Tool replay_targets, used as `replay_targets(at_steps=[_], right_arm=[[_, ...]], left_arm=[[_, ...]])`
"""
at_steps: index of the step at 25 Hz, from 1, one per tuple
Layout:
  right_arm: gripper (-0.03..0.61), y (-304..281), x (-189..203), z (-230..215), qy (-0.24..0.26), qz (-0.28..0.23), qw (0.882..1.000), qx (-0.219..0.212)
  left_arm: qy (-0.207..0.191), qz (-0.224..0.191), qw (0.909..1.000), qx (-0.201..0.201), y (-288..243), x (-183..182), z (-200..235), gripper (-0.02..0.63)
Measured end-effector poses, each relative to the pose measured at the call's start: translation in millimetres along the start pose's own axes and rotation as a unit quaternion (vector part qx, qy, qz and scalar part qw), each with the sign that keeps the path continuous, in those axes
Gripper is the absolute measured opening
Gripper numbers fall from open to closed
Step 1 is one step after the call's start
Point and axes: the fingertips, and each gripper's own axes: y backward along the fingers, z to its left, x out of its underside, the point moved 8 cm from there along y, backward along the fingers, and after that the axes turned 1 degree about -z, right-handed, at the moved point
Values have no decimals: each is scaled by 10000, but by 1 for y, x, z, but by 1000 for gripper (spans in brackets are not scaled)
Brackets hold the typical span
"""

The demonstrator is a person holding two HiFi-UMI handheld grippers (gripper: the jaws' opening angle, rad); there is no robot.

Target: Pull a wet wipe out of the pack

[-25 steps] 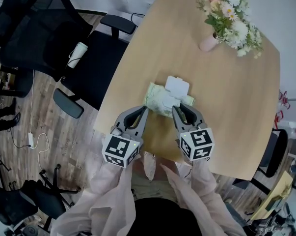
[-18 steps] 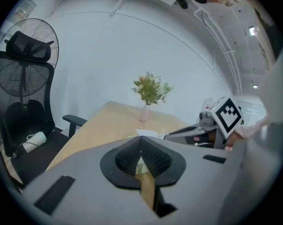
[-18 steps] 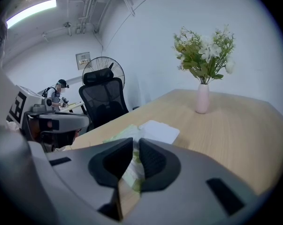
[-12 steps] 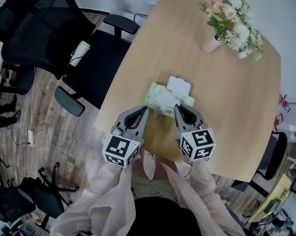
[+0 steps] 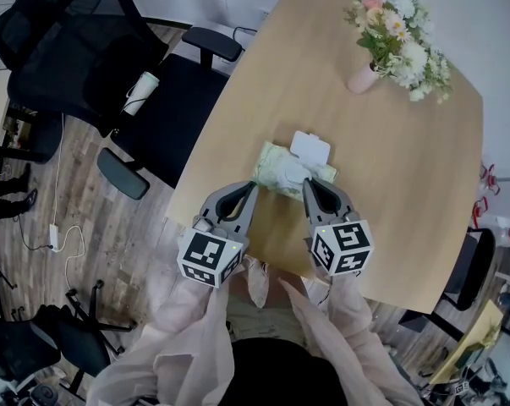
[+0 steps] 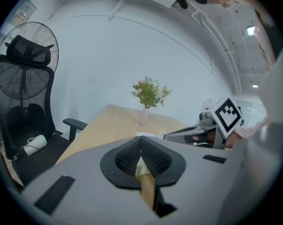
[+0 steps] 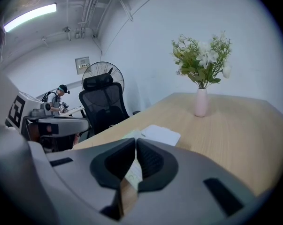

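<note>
A green-and-white wet wipe pack (image 5: 274,166) lies on the wooden table (image 5: 390,167) with its white lid (image 5: 310,148) flipped open. My left gripper (image 5: 253,188) is shut on the pack's near left edge; a sliver of the pack (image 6: 140,168) shows between its pads. My right gripper (image 5: 306,183) sits at the pack's opening, where a white wet wipe (image 5: 292,172) bulges up. Its jaws have just been closing and now pinch a pale sheet (image 7: 133,174) between the pads (image 7: 150,161). The lid (image 7: 160,135) lies just beyond the right gripper (image 7: 135,144).
A pink vase of flowers (image 5: 362,76) stands at the table's far end, also seen as a vase (image 7: 201,102) ahead of the right gripper. A black office chair (image 5: 157,108) stands left of the table, with a fan (image 6: 24,39) behind it. The table's near edge is under my arms.
The right gripper's jaws have narrowed at the pack's opening. Both grippers and the pack stay where they were.
</note>
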Motion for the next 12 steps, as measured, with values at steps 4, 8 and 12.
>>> replay_targets(at_steps=[4,8,12], right_arm=[[15,1,-5,1,32,-48,10000,9],[14,3,-7,4,33,-93,10000,8],[12,4,-10,5,60,-118,9999,-1]], left_arm=[[-6,-31,10000,7,1,-2,0,11],[-1,-48,10000,16,2,-3,1,11],[2,-70,10000,22,3,-4,-1,11]])
